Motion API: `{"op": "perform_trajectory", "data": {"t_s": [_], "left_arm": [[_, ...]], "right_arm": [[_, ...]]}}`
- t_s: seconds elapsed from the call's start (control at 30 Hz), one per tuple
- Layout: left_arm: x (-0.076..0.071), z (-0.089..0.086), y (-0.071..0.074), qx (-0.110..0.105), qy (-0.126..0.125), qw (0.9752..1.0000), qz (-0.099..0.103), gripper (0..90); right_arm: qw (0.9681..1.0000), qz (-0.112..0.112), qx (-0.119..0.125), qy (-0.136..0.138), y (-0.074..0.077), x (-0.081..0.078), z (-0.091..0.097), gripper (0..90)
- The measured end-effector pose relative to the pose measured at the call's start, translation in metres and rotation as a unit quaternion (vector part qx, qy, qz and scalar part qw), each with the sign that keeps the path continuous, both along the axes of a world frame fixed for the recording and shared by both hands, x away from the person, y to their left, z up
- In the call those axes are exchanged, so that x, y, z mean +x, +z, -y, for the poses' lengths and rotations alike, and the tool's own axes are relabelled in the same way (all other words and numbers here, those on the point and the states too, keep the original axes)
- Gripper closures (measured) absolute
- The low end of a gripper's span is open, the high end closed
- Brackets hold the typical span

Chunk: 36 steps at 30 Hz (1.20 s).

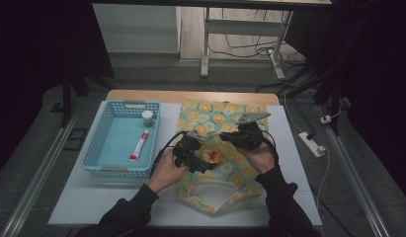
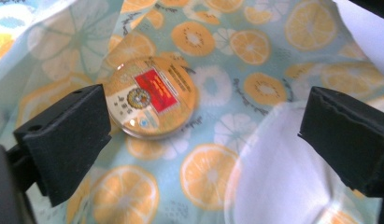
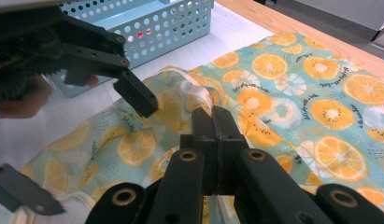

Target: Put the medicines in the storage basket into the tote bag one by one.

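Tabletop [image 1: 82,197]: white surface with a wooden strip along the far edge, carrying all items.

Fabric bag [image 1: 225,123]: pale green cloth printed with orange slices, lying flat at centre, its mouth toward the person. Small script runs between the printed slices; it is too fine to read.

Basket [image 1: 99,140]: light blue, perforated, well to the left of the bag. A red-and-white tube [image 1: 139,146] and a small green-capped jar [image 1: 147,118] remain inside it.

Right claw [image 3: 212,122]: jaws pressed together on the upper edge of the bag's mouth, lifting that layer so the opening stands clear.

Left claw [image 2: 203,135]: jaws spread wide, nothing between them. It hovers at the opening, apart from the item below.

Round tin [image 2: 152,95]: amber lid with a red label panel and a circular emblem, lying flat on the lower layer of fabric inside the bag's mouth. The lettering on the label is too small to make out.

Assessment: the work appears to be loading the basket's contents into the bag. One item, the tin, is judged to be placed and released. Two items are still in the basket, so the job looks roughly one third complete. The bag's mouth must stay held open for the remaining transfers.
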State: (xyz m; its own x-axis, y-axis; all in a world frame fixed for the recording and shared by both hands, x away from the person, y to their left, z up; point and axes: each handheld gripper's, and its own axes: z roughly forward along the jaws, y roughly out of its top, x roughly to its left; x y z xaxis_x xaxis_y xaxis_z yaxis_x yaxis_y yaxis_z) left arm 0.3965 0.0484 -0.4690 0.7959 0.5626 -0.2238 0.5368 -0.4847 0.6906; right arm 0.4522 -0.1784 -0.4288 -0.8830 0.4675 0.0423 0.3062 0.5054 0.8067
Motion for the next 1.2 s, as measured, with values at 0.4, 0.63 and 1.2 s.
{"op": "perform_trajectory", "data": {"t_s": [0.4,0.63,1.2], "left_arm": [[-0.008,-0.026,0.007,-0.014,0.004,0.9999,0.001,0.1],[-0.01,-0.045,0.016,-0.015,0.017,0.9997,0.012,0.2],[-0.004,-0.106,0.028,-0.006,0.087,0.996,0.018,0.2]], "right_arm": [[1.0,0.001,0.0,0.002,0.0,-0.001,0.0,90.0],[1.0,0.002,0.0,0.004,0.001,-0.001,0.0,90.0],[1.0,0.003,0.0,0.005,0.001,-0.002,0.001,90.0]]}}
